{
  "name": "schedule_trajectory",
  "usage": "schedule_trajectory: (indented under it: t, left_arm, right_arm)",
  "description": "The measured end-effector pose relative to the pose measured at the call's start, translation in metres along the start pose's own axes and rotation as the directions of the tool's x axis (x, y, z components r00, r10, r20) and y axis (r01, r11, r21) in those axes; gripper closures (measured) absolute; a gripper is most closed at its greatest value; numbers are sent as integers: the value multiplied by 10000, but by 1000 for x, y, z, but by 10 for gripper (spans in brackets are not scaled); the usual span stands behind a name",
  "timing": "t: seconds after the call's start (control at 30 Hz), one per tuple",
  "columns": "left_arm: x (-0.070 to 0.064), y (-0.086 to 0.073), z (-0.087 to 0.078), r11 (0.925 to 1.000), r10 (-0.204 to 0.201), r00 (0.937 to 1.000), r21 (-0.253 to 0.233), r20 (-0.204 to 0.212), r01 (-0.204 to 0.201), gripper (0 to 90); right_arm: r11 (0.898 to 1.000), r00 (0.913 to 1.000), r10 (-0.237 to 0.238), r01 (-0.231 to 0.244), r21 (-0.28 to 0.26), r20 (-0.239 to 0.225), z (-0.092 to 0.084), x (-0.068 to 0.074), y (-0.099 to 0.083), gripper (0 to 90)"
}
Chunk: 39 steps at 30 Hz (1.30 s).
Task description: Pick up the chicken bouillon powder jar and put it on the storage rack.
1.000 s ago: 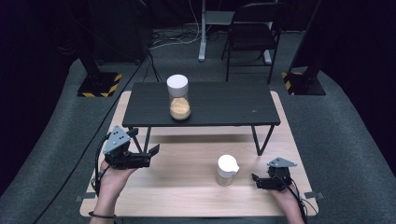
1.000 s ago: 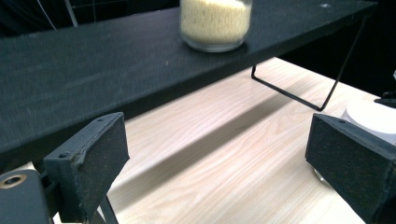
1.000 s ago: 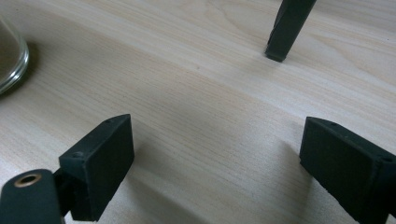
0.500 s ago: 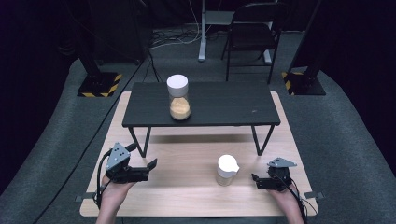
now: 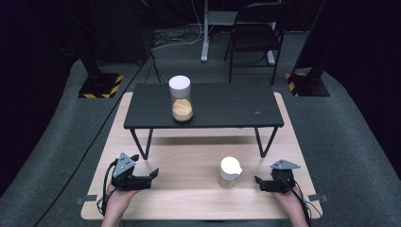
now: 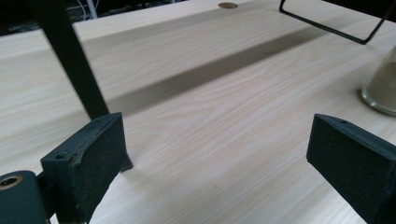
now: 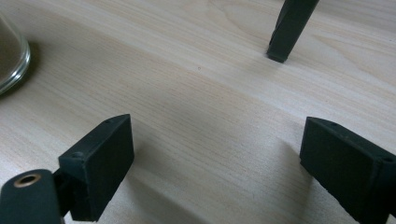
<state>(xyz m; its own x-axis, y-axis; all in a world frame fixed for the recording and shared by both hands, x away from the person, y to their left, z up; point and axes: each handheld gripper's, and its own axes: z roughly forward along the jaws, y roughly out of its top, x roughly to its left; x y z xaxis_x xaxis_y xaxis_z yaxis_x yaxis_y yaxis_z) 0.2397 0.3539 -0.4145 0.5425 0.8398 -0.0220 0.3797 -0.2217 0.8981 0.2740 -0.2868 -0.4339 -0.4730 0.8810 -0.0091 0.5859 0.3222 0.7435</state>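
A small glass jar (image 5: pixel 230 172) with a white lid stands on the wooden table (image 5: pixel 189 198), between my two grippers. My left gripper (image 5: pixel 152 175) rests low at the front left, jaws wide open and pointing right toward the jar. In the left gripper view the gripper (image 6: pixel 215 158) holds nothing, and the jar's base (image 6: pixel 380 88) shows at the right edge. My right gripper (image 5: pixel 258 182) sits just right of the jar, open and empty. In the right gripper view that gripper (image 7: pixel 215 158) has the jar's glass wall (image 7: pixel 11 56) at the far left.
A low black table (image 5: pixel 227 106) stands across the back of the wooden table, carrying a taller white-lidded jar (image 5: pixel 181 100) of tan contents. Its thin black legs (image 6: pixel 74 60) (image 7: pixel 292 28) stand close ahead of each gripper. A folding chair (image 5: pixel 255 28) is behind.
My left gripper has drawn back toward the front edge and come down low over the wood. The right gripper and both jars have stayed put.
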Motion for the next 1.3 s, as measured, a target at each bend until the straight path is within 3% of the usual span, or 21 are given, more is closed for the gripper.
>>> schedule_trajectory:
  t: [0.3, 0.73, 0.83, 0.9, 1.0, 1.13, 1.3]
  left_arm:
    - [12, -14, 12, 9966, -424, 9983, 684, -396, 451, 48]
    - [19, -19, 28, 9868, -632, 9972, 1465, -403, 684, 53]
    - [19, -19, 31, 9829, -568, 9973, 1726, -462, 640, 54]
    - [20, -14, 35, 9745, -561, 9971, 2144, -516, 659, 59]
    - [20, -14, 36, 9738, -632, 9966, 2152, -534, 733, 59]
    - [21, -8, 40, 9618, -819, 9952, 2577, -532, 929, 59]
    - [18, -6, 42, 9596, -699, 9952, 2682, -679, 857, 58]
  right_arm:
    - [10000, 10000, -2, 2, 3, 2, 0, 0, 0, 89]
    - [10000, 10000, 0, 0, 4, 3, 0, 0, 0, 89]
    - [10000, 10000, 3, -3, 4, 5, 0, 0, 0, 89]
    - [10000, 10000, 3, -3, 5, 6, 0, 0, 0, 89]
    - [10000, 10000, 5, -5, 5, 7, 0, 0, 0, 89]
    - [10000, 10000, 9, -9, 3, 9, 0, 1, 0, 89]
    - [10000, 10000, 15, -15, -4, 10, 0, 1, 0, 89]
